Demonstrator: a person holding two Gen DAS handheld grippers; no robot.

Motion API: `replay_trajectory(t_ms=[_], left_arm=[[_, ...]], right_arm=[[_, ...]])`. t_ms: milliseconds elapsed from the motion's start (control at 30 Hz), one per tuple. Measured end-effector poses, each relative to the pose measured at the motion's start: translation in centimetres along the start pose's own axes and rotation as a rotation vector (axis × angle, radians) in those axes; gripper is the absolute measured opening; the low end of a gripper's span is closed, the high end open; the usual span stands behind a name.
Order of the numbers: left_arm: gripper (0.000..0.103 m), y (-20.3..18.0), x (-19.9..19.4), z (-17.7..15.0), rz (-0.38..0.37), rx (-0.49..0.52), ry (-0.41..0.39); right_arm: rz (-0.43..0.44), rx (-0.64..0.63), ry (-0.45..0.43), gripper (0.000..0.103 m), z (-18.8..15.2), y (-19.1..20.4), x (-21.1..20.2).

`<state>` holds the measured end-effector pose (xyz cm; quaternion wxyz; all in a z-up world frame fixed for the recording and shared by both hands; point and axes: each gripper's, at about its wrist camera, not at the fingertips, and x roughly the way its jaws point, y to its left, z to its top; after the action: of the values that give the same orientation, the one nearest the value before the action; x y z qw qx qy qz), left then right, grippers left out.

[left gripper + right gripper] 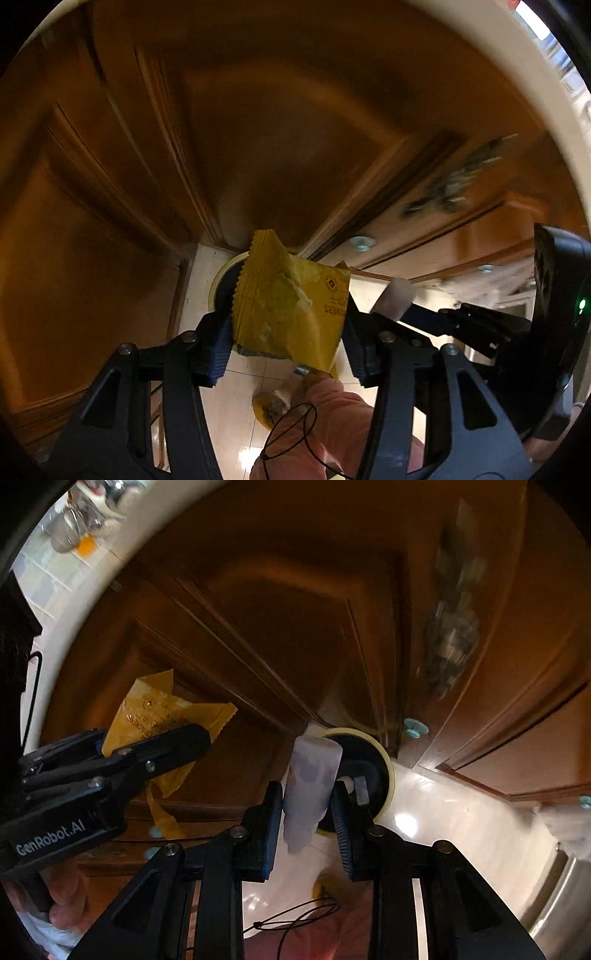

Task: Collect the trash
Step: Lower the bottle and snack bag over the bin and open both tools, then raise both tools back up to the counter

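My left gripper (286, 332) is shut on a crumpled yellow snack wrapper (291, 306) and holds it in the air above the floor. The wrapper also shows in the right wrist view (159, 709), with the left gripper (155, 749) around it. My right gripper (306, 808) is shut on a small pale translucent tube-like piece of trash (310, 786). That piece shows in the left wrist view (393, 299), at the tip of the right gripper (413, 314). A round bin with a cream rim and black liner (388, 775) stands on the floor below both grippers; its rim shows behind the wrapper (221, 277).
Brown wooden cabinet doors (258, 129) with pale knobs (362, 243) surround the bin in a corner. A cream countertop edge (535, 92) runs above. The floor is pale tile (461, 819). A steel appliance (561, 904) is at lower right. Both views are motion-blurred.
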<state>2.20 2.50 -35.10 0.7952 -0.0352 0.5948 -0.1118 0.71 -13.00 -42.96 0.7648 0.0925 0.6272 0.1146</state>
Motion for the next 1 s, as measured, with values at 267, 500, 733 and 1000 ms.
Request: replay_trajectory(t_ms=[267,500,733,1000], left_arm=[[0.086,4.3,10.8,-2.5,0.029,-0.082,0.057],[0.090,6.0,14.1,-4.0,0.052,-0.128,0.094],[0.091,4.9,12.3,-4.2,0.055,-0.136,0.102],[0.091,3.1,4.6,-2.7,0.040,-0.145,0.082]], right_arm=[[0.012,-0.037,0.054,0.027,-2.2,-3.5,12.6],[0.019,-0.043,0.095,0.039,-1.5,-3.6,17.6],[0.040,-0.070,0.104,0.039,-1.5,-3.1,15.5],[0.054,-0.093,0.097,0.039,-0.6,-1.2,8.2]])
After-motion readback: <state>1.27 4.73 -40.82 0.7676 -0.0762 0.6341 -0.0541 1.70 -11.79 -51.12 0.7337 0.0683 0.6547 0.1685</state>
